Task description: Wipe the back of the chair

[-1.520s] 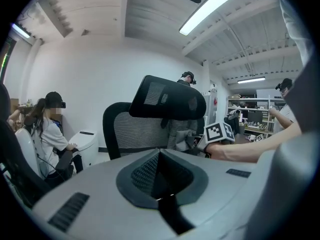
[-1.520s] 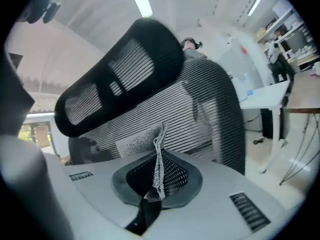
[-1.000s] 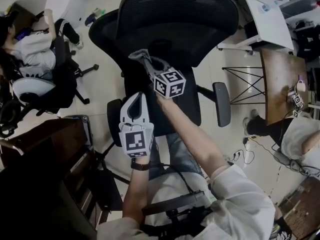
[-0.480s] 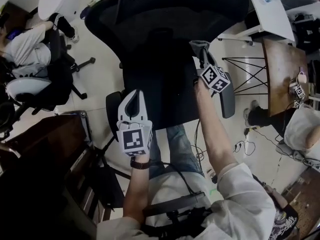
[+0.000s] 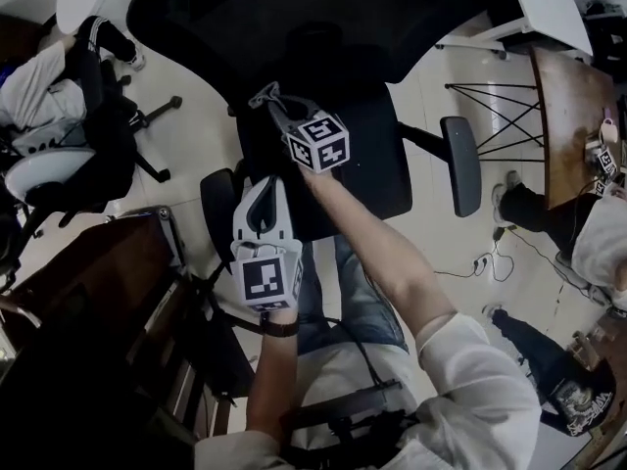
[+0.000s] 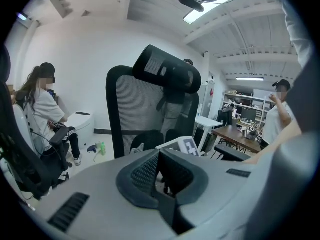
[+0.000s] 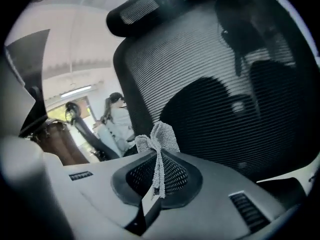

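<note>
Right gripper view shows the right gripper [image 7: 158, 151] with its jaws closed on one small grey cloth [image 7: 159, 134]. The bunched end of the cloth stands close before the black mesh back of the chair [image 7: 215, 74]. Head view shows two grippers. The left gripper [image 5: 265, 192] hangs nearer the person, jaws pressed together, nothing between them.
</note>
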The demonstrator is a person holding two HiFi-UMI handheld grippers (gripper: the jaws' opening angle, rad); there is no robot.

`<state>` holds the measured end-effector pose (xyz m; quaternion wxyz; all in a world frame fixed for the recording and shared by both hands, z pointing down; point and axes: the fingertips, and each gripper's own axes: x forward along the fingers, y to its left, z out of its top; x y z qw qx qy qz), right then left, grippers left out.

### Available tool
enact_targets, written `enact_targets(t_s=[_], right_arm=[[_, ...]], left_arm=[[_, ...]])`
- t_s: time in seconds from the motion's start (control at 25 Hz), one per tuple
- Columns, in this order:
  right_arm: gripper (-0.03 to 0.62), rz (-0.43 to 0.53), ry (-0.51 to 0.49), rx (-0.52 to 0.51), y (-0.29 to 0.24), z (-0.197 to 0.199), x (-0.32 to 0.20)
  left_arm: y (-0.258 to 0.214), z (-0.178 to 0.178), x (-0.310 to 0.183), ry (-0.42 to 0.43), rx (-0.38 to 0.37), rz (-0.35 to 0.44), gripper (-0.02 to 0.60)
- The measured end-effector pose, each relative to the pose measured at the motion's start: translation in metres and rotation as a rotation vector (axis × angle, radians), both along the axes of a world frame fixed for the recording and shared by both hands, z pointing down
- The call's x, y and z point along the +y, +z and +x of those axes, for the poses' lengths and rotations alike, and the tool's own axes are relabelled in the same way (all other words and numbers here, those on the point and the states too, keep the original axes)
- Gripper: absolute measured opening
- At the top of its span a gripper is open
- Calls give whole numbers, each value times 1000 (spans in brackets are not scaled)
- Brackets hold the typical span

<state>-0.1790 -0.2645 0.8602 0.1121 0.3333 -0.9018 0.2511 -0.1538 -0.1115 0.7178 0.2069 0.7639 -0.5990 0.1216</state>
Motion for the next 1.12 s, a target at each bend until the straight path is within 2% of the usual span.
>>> enact_targets(t_s=[0.08,0.16,0.24,0.4,0.48,0.52,0.6,0.64,0.84,0.92,1.0,1.04,1.12], right_arm=[[21,-13,-59,-15,22,-25,11],[21,-47,1,-39,45,-4,1],[21,-70,134,-20,67,55,-20],[20,-117,463,71,106,206,-58],[20,-136,569,101,122,254,-66],[20,-144,591,105,130,265,-69],[20,-161,571,97,147,256,-71],[20,-170,530,92,157,236,-69],[21,-202,175,42,187,42,-41],[20,-223,68,8,188,-11,-26],[20,-249,83,-33,184,-17,-19],[21,-258,149,-62,179,-2,-20],[21,-243,338,-127,151,55,-23]], left_arm=[[19,3,-2,1,7,-18,14],[37,6,-5,9,3,-22,14],[55,12,-4,21,8,-43,14],[81,19,-9,48,63,-64,14],[94,15,-8,59,74,-73,14],[101,15,-6,62,77,-82,14],[117,16,-1,66,74,-101,14],[125,15,2,64,71,-114,14],[144,-12,5,46,65,-149,14],[138,-19,7,39,54,-136,14],[129,-23,14,29,46,-119,14],[124,-25,18,25,46,-111,14],[112,-31,27,21,58,-97,14]])
